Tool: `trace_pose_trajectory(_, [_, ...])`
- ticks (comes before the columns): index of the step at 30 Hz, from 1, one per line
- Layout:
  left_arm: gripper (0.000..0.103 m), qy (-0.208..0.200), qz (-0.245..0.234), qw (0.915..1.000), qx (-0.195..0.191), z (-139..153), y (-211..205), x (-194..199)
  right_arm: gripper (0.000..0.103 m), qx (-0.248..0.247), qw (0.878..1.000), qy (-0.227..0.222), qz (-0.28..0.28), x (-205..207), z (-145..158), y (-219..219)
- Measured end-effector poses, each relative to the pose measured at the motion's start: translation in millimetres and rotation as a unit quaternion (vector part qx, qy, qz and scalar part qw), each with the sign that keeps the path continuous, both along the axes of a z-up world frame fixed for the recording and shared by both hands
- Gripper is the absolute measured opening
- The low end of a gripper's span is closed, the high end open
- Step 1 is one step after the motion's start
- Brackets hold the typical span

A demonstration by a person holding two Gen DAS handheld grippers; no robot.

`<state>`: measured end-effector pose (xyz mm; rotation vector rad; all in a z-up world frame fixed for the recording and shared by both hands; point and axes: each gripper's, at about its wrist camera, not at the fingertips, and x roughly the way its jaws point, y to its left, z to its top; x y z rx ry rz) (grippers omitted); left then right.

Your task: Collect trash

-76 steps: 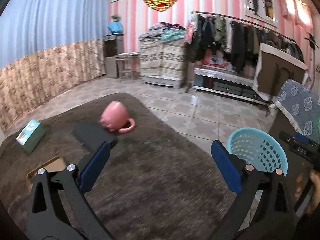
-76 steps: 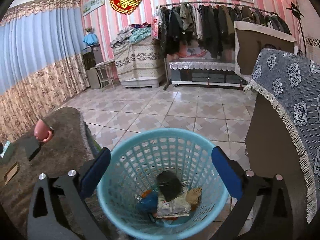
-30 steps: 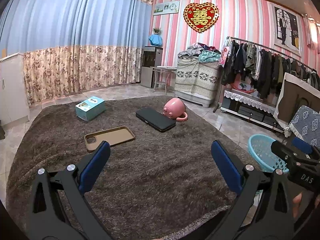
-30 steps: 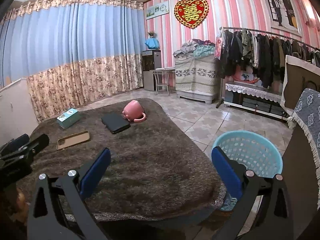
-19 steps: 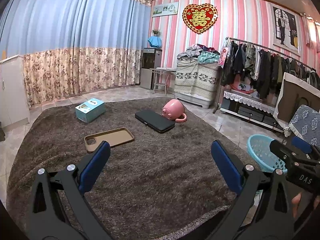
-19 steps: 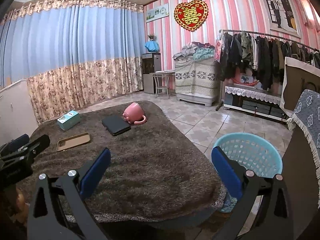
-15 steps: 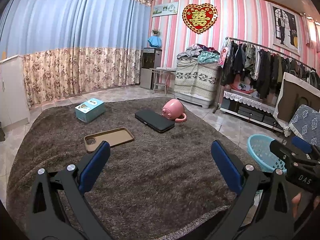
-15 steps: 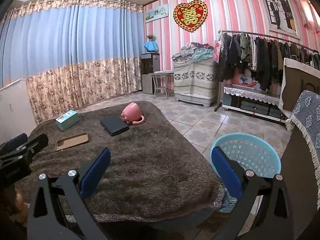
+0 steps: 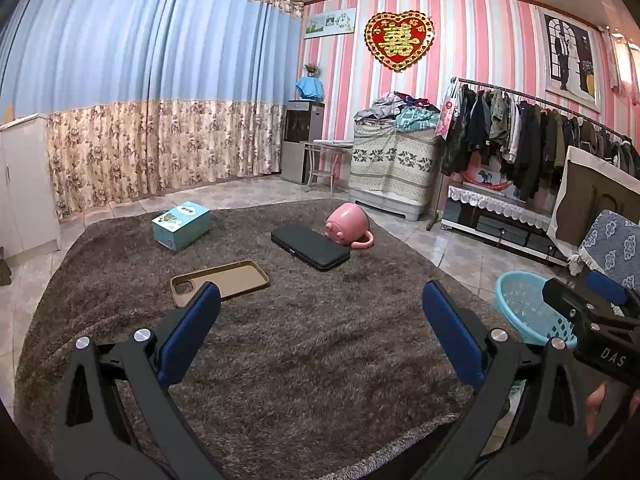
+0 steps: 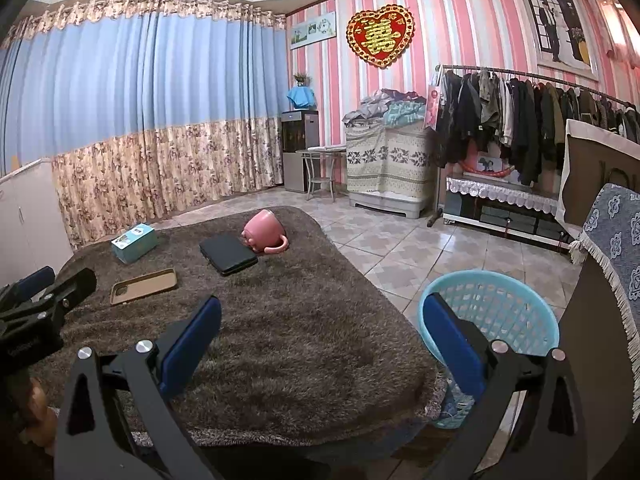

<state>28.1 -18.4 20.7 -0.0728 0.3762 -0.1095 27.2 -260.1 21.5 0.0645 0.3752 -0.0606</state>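
Both the left gripper and right gripper hang spread and empty over the brown rug. The blue basket stands just off the rug's right edge. With no obvious trash visible on the rug, the tan phone case risks being binned by mistake.

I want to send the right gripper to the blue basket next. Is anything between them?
Nothing visible. The right gripper is open and holds nothing, and the blue basket stands on the tiled floor just off the rug's edge. The cloth-covered cabinet is beside the basket, not in the path.
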Motion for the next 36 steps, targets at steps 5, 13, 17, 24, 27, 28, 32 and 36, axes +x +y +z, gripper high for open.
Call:
trace_pose_trajectory(5, [0.098, -0.001, 0.0, 1.0, 0.0, 1.4, 0.3, 0.6, 0.099, -0.001, 1.0, -0.001, -0.001, -0.1, 0.2, 0.4])
trace_pose_trajectory(13, [0.098, -0.002, -0.001, 1.0, 0.0, 2.8, -0.7, 0.4, 0.099, -0.001, 1.0, -0.001, 0.0, -0.4, 0.1, -0.1])
trace_pose_trajectory(17, [0.098, -0.002, -0.001, 1.0, 0.0, 2.1, -0.9, 0.3, 0.099, 0.0, 1.0, -0.001, 0.0, -0.1, -1.0, -0.5])
trace_pose_trajectory(24, [0.098, -0.002, -0.002, 1.0, 0.0, 3.2, -0.7, 0.9, 0.099, -0.001, 1.0, -0.001, 0.0, -0.2, -1.3, -0.4])
trace_pose_trajectory(27, [0.098, -0.003, -0.001, 1.0, 0.001, 2.8, -0.8, 0.9, 0.099, -0.001, 1.0, -0.003, 0.0, 0.2, 1.7, -0.9])
trace_pose_trajectory(28, [0.098, -0.002, -0.001, 1.0, 0.0, 2.7, -0.4, 1.0, 0.099, -0.001, 1.0, -0.003, 0.0, -0.2, 1.1, -0.8])
trace_pose_trajectory(32, [0.098, -0.004, -0.001, 1.0, 0.001, 2.1, -0.2, 0.8, 0.099, -0.001, 1.0, -0.004, 0.0, 0.2, 1.5, -0.9])
trace_pose_trajectory(36, [0.098, -0.003, -0.002, 1.0, 0.001, 1.2, -0.3, 0.8, 0.099, -0.002, 1.0, -0.003, -0.001, 0.9, 2.3, -1.4])
